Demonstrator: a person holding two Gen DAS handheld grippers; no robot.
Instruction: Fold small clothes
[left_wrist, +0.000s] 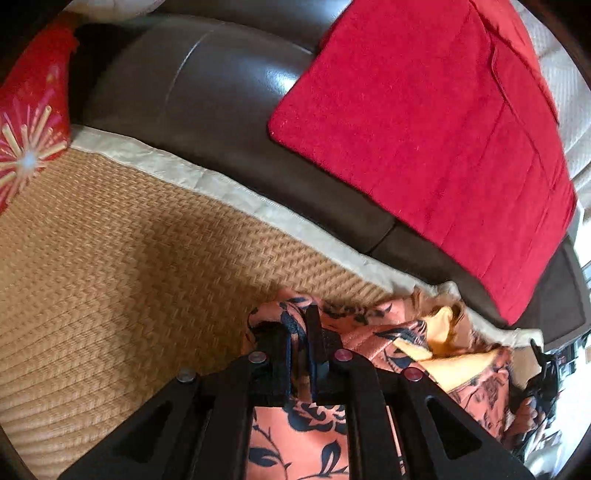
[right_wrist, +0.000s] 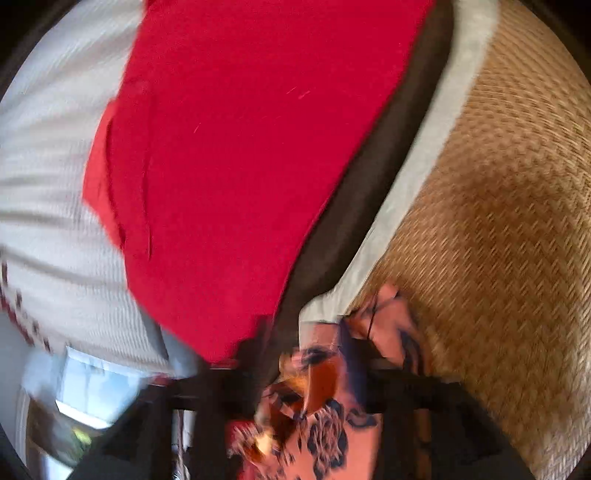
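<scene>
garment (left_wrist: 295, 435) | clamped in left tool (left_wrist: 301, 347) | right tool (right_wrist: 314, 384) apart, cloth between

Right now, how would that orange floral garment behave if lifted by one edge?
Probably floppy: the orange floral garment bunches in soft folds where the left hand-held gripper pinches it. Likely light, since thin layers crumple loosely on the woven mat. It should drape, not hold shape.

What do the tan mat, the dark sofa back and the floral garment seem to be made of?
The tan mat: probably woven rattan or straw, matte, shown by its herringbone weave, with a pale cloth border. The dark sofa back: likely leather or imitation leather, smooth with glossy highlights. The floral garment: thin, soft printed cloth, perhaps cotton or rayon, since it crumples and drapes; the exact fibre cannot be told.
</scene>
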